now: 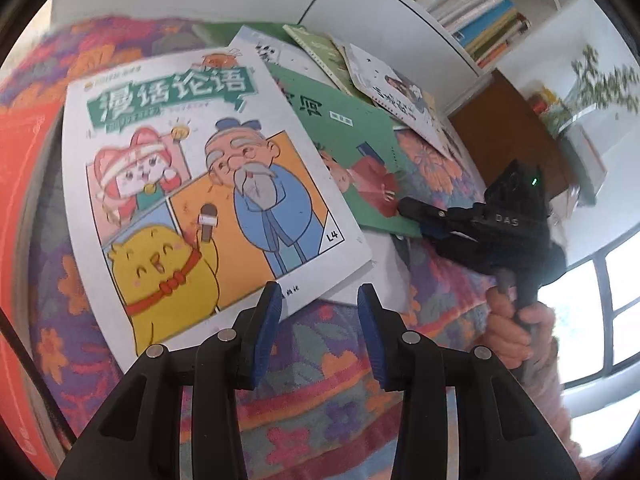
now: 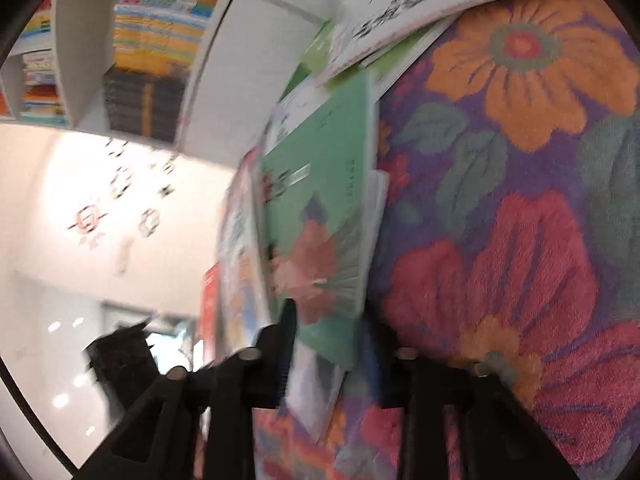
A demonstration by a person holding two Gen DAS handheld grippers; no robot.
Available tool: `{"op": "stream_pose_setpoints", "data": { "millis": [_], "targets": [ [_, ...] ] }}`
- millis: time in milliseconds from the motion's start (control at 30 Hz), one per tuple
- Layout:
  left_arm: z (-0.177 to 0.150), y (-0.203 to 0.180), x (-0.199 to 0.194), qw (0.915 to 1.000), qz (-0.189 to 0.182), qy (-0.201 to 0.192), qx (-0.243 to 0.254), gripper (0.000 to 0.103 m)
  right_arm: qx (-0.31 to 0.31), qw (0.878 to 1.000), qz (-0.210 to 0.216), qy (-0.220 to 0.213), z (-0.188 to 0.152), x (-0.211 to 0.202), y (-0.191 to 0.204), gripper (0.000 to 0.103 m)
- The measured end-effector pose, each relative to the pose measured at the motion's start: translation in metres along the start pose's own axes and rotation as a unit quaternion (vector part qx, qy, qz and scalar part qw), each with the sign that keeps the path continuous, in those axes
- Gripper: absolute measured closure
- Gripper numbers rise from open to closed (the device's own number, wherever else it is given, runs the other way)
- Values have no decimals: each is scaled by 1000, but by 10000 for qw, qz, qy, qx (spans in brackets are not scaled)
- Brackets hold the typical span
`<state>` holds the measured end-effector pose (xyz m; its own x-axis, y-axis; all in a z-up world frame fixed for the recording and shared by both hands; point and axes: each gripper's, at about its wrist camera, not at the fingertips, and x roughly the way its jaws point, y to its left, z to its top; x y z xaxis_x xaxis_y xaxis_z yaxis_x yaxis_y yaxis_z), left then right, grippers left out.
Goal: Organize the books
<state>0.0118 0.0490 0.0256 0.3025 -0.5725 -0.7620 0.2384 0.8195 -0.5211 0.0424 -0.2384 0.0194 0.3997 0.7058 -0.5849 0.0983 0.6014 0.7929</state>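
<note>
Green book [image 1: 352, 148] lies on floral cloth [image 1: 320, 400], partly under the white comic book [image 1: 208, 184]. Right tongs [image 1: 404, 208] clamped on its near corner (right wrist view is blurred, cover sits between the fingers). Left tongs [image 1: 320, 320] apart, holding nothing, hovering just off the comic's lower edge. White bookshelf [image 1: 400, 20] behind the pile.

— The comic book [image 1: 200, 184] has a smooth paper cover with a slight sheen; the green book [image 1: 352, 148] looks matt.

— And beneath them?

— A coarse, woven floral cloth [image 2: 520, 208]. The left gripper [image 1: 320, 320] is matt black plastic with blue rubbery pads [image 1: 268, 328] and shiny metal pins.
</note>
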Motion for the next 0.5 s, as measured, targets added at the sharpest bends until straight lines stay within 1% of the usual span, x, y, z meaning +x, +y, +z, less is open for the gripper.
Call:
{"op": "stream_pose_setpoints", "data": {
  "millis": [33,100,233,300,333,367,400,433,467,500],
  "targets": [
    [-1,3,-1,9997,-150,113,-123,66,174,9998,58,-83,0,-2,-4,88],
    [-4,5,-2,9991,-301,222,-215,66,398,9990,153,-149,-4,-6,-9,90],
    [-12,1,-7,9989,-335,243,-198,66,450,9988,135,-120,-21,-25,-15,91],
    [-14,-1,-7,9991,-312,226,-182,66,463,9988,72,-162,-29,-38,-16,95],
    [-14,-1,-7,9993,-274,177,-198,66,487,9984,57,-265,-32,-48,-18,97],
    [-14,-1,-7,9995,-157,155,-218,66,490,9981,58,-376,-34,-61,-17,102],
    [-12,-3,-6,9995,-139,167,-227,66,392,9979,215,-466,-35,-72,-15,102],
    [-13,-3,-7,9993,-172,213,-235,66,338,9972,286,-595,-33,-82,-10,102],
    [-15,-4,-9,9991,-231,269,-232,66,295,9962,198,-792,-35,-99,-9,102],
    [-19,-8,-11,9990,-273,340,-122,66,221,9961,124,-841,-37,-106,-8,102]
  ]
}}
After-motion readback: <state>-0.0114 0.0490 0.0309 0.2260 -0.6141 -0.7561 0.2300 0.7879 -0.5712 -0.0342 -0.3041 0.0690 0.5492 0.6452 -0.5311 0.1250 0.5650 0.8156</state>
